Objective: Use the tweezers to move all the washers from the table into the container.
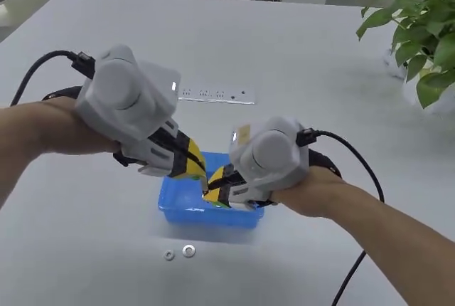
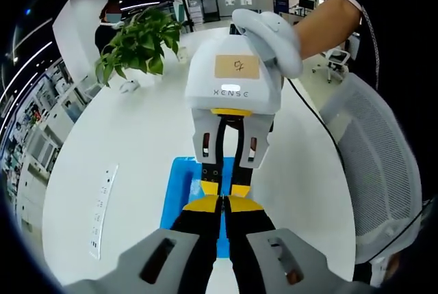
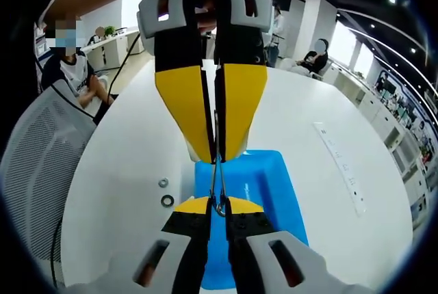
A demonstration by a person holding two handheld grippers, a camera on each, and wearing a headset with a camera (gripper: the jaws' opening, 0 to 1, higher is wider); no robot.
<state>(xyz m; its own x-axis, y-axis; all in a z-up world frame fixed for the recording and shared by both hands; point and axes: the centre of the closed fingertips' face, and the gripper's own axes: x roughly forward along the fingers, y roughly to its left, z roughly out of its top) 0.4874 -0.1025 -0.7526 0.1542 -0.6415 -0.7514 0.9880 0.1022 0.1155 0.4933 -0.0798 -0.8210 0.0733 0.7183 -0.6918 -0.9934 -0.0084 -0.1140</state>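
Currently, the left tongs point(image 2: 223, 203) are pinching the tweezers point(image 3: 217, 174), and the right tongs point(image 3: 219, 206) are facing them and pinching the same tweezers. The tweezers' long axis is running straight between the two sets of tips, over the blue container point(image 1: 213, 215). Two washers point(image 1: 188, 250) are lying on the white surface point(image 1: 298, 57) near the container's near wall, at about seven o'clock from both tips. Neither hand is looking clearly nearer, so the tweezers are probably needing to swing that way.

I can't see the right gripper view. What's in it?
The right gripper and left gripper meet tip to tip over a blue container, both shut on thin tweezers. Two washers lie on the white table beside it.
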